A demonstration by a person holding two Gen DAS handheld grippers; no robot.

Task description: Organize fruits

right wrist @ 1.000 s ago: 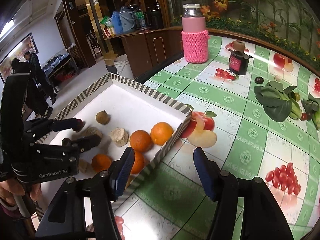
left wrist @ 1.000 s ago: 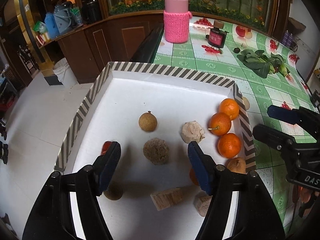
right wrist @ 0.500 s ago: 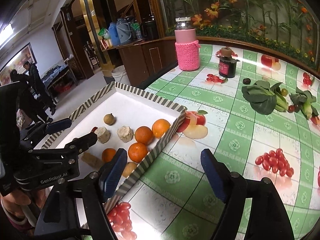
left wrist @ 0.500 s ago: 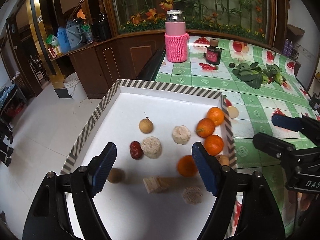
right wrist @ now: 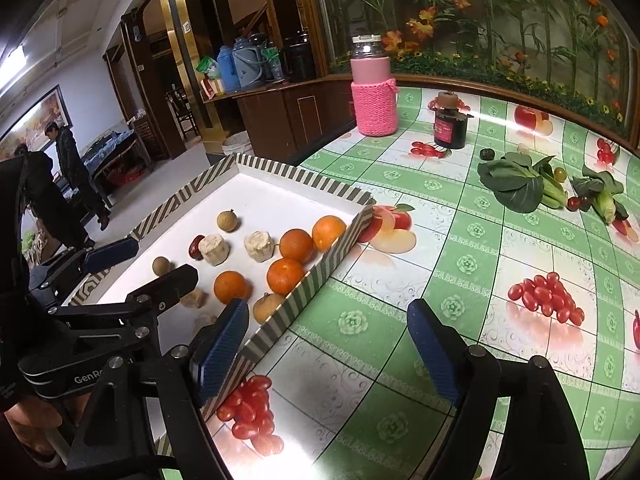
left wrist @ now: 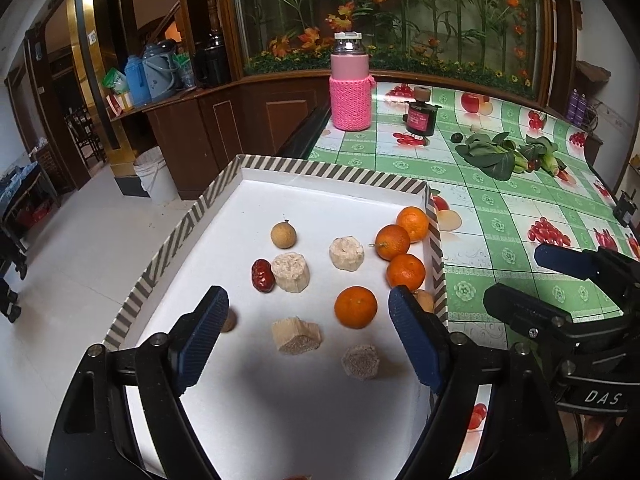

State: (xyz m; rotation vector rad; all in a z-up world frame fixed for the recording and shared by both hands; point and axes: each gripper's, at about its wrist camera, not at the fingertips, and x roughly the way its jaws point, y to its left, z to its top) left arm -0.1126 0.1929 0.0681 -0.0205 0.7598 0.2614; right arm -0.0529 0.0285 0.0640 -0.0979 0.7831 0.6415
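the fruits are gathered in a white tray (left wrist: 320, 172) with a striped rim, set at the left edge of the table (left wrist: 500, 216) with the green fruit-print cloth. three oranges (left wrist: 400, 252) are clustered against the tray's right wall, and a fourth orange (left wrist: 355, 306) sits apart from them, nearer the middle. a brown longan (left wrist: 283, 234) lies toward the far side, a red date (left wrist: 262, 275) touches a pale cut chunk (left wrist: 291, 271), and more pale chunks are scattered toward the near edge. another round brown fruit (right wrist: 267, 305) is tucked against the right wall.

the left gripper (left wrist: 308, 336) is held above the tray's near half with its jaws wide apart and nothing between them. the right gripper (right wrist: 328, 356) is held over the tray's right wall and the table beside it, its jaws likewise spread and empty.

no fruit is held yet, so the step in hand is judged to be choosing and reaching for the next piece. the lone orange seems the likeliest target, being almost between the left fingers. it would best be approached from straight above, with the fingers lowered either side of its widest part, clear of the chunk just beside it. only a gentle close is advised, since a round fruit may roll or squirt out. the right gripper is best kept off the tray wall, so the tray is not pushed toward the table edge.
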